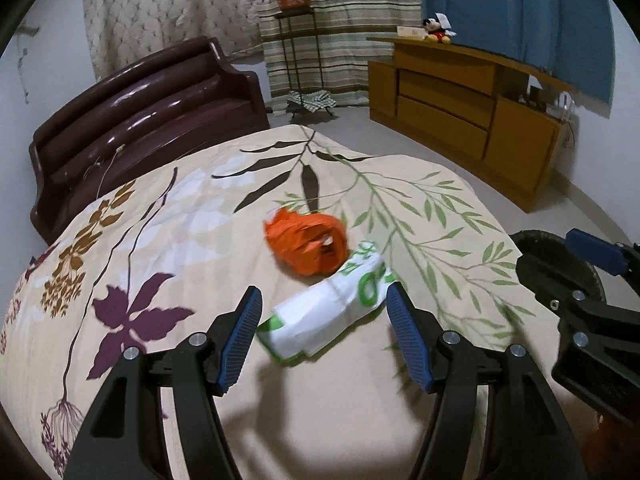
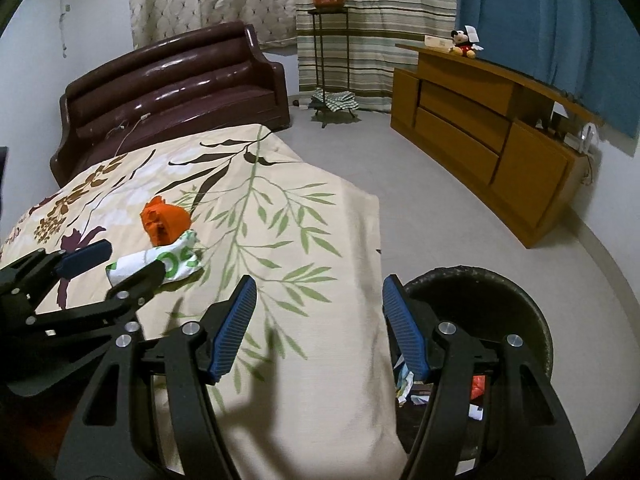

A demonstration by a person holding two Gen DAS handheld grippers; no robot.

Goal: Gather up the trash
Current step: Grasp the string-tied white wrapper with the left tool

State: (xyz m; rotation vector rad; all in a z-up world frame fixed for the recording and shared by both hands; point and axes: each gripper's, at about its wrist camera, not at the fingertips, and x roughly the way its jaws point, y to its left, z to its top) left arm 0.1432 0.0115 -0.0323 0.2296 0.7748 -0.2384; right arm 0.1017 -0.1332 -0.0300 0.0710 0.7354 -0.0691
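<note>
The left gripper (image 1: 322, 322) tilts down over the bedspread (image 1: 192, 216), its jaws spread wide around a white-and-green wrapper (image 1: 332, 312) without pressing it; a crumpled orange paper (image 1: 306, 246) touches the wrapper's far end. The right gripper (image 2: 318, 322) angles down at the bed's edge, jaws apart and empty, above a black trash bin (image 2: 516, 304) holding scraps.

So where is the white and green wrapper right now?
In the left wrist view the white and green wrapper lies on the bedspread, between the open fingers of the left gripper, touching the crumpled orange paper just beyond it.
</note>
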